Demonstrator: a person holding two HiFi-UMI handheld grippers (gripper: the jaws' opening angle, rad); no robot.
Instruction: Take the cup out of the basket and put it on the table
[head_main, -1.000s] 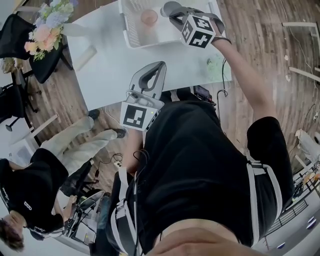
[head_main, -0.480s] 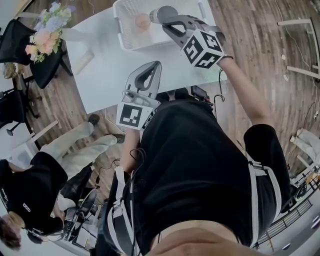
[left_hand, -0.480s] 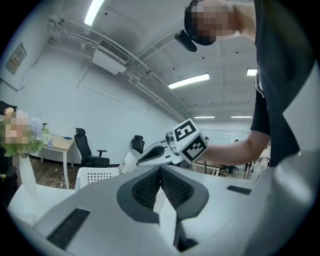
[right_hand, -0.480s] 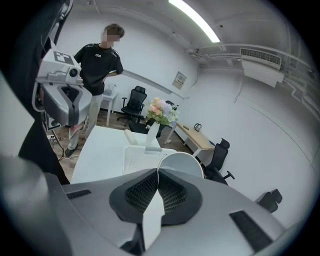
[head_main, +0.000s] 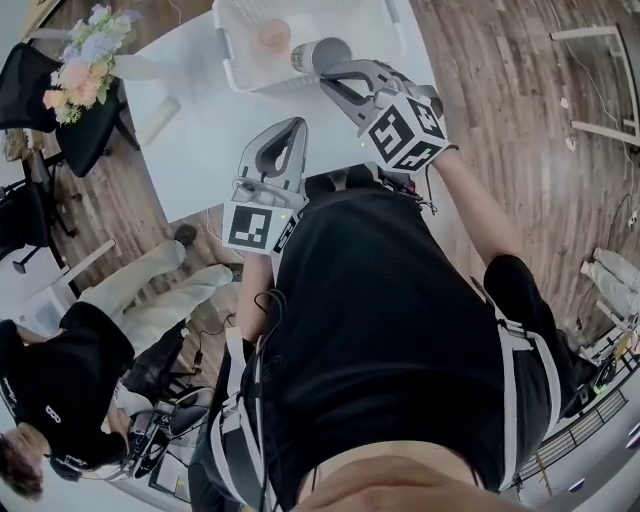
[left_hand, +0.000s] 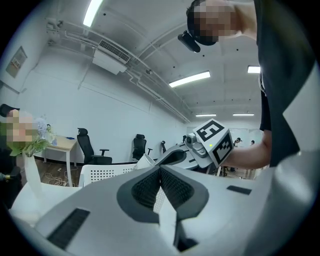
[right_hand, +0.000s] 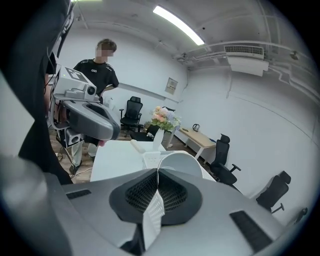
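Note:
My right gripper (head_main: 330, 75) is shut on the rim of a pale grey cup (head_main: 318, 52), which hangs over the near rim of the white basket (head_main: 232, 60). In the right gripper view the cup (right_hand: 180, 162) has its wall pinched between the pads of that gripper (right_hand: 157, 172), with the basket (right_hand: 150, 159) behind it. A pink cup (head_main: 272, 35) stands inside the basket. My left gripper (head_main: 293, 125) is shut and empty above the white table (head_main: 200, 150), left of the right one. Its own view shows its jaws (left_hand: 160, 170) together, with the right gripper (left_hand: 210, 142) beyond.
A vase of flowers (head_main: 80, 55) and a pale cylinder (head_main: 160, 115) are at the table's left end. A person in black (head_main: 60, 380) stands at the lower left by an office chair (head_main: 25, 70). Wooden floor surrounds the table.
The right gripper has carried the grey cup from over the basket's inside back toward me, to the basket's near rim. The left gripper has hardly moved.

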